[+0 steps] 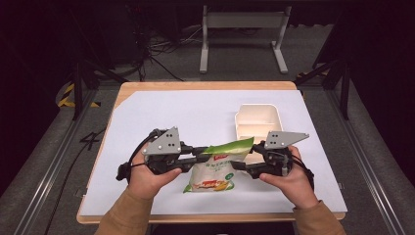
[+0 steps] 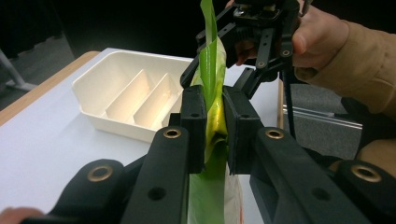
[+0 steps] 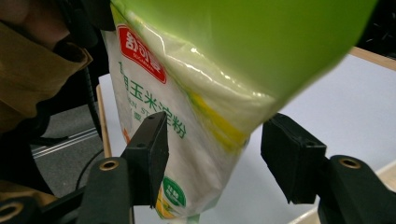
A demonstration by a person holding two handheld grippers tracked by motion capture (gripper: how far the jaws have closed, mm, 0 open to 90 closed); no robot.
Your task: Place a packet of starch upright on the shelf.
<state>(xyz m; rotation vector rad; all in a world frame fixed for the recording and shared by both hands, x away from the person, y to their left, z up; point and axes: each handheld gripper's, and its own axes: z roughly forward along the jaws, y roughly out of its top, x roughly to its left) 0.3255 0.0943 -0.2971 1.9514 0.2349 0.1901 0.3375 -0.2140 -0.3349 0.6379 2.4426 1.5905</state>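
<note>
Mid-frame: L gripper [image 1: 198, 155] clamped on bag [image 1: 215, 169] top; R gripper [image 1: 240, 164] released round it. Best re-clamp R lower, near tray [image 1: 258, 122].

Both forearms come in low over the counter, hands facing each other around the bag [image 1: 215, 166]. The left gripper [image 1: 198, 155] points at it, fingers [image 2: 194, 121] clamped on its green top. The right gripper [image 1: 244, 159] points back from the bag's other side, fingers [image 3: 152, 154] spread, clear of it.
</note>
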